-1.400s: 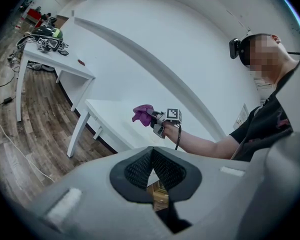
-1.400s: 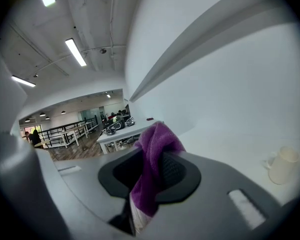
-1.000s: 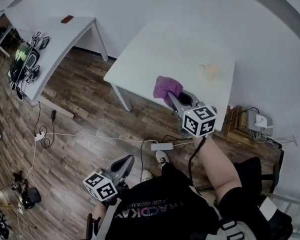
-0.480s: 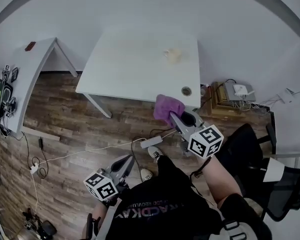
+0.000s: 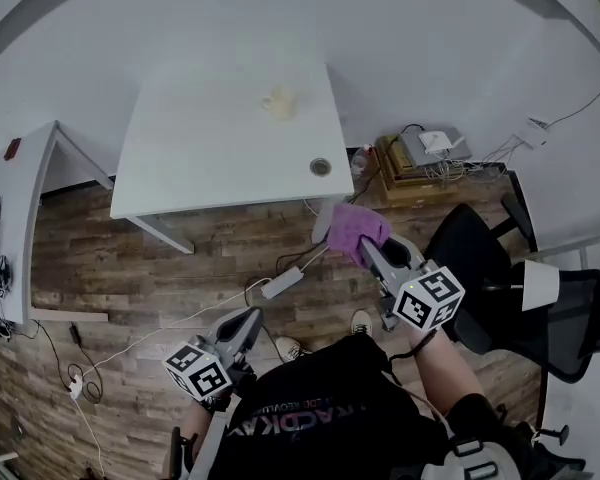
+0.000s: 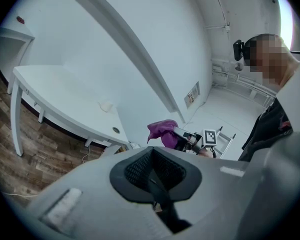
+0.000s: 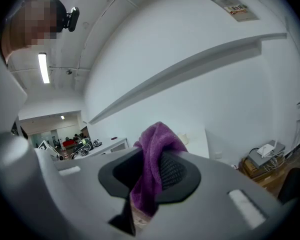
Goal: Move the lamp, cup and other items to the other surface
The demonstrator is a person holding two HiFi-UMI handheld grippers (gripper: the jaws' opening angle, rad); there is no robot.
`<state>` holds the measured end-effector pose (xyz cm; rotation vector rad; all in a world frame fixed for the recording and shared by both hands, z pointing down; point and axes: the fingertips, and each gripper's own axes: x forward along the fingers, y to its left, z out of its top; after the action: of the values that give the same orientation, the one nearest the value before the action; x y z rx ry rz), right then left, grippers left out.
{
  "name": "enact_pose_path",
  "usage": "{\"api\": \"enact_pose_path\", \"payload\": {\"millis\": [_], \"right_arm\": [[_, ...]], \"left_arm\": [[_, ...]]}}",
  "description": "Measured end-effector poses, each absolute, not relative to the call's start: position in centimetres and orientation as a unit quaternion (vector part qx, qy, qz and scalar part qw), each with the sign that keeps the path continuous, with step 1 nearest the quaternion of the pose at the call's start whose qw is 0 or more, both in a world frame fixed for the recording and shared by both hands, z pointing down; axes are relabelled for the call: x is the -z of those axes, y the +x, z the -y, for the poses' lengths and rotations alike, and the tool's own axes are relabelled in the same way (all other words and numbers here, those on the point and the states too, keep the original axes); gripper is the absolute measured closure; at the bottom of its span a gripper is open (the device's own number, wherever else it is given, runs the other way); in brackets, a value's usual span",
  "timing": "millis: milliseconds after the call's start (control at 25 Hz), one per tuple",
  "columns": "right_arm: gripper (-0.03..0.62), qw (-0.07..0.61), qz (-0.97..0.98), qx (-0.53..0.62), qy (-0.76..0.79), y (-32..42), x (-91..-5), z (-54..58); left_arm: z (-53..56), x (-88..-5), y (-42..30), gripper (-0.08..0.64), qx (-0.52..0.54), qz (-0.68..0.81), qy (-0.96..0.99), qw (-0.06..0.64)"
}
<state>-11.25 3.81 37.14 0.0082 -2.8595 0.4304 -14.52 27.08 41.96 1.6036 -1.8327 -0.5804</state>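
Right gripper (image 5: 373,254) clamps purple cloth (image 5: 354,228); left gripper (image 5: 248,320) closed, empty.

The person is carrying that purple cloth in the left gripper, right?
No. The purple cloth is pinched in the right gripper, as the right gripper view shows; the left gripper is shut on nothing.

The grey left gripper (image 5: 248,320) and right gripper (image 5: 372,252) had black ribbed linings; behind the jaws sat black-and-white marker cubes (image 5: 429,299). The shirt (image 5: 320,418) was black.

No legible text anywhere
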Motion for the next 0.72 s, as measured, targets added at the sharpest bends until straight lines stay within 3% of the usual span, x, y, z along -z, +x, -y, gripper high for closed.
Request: {"api": "enact_pose_path", "payload": {"millis": [720], "right_arm": [[0.517,0.112,0.95,-0.197,0.214,10.2,-39.5,11.6]], "left_arm": [[-9.1,-42.9,-2.2,0.554,0.142,0.557,0.729,0.372]]}}
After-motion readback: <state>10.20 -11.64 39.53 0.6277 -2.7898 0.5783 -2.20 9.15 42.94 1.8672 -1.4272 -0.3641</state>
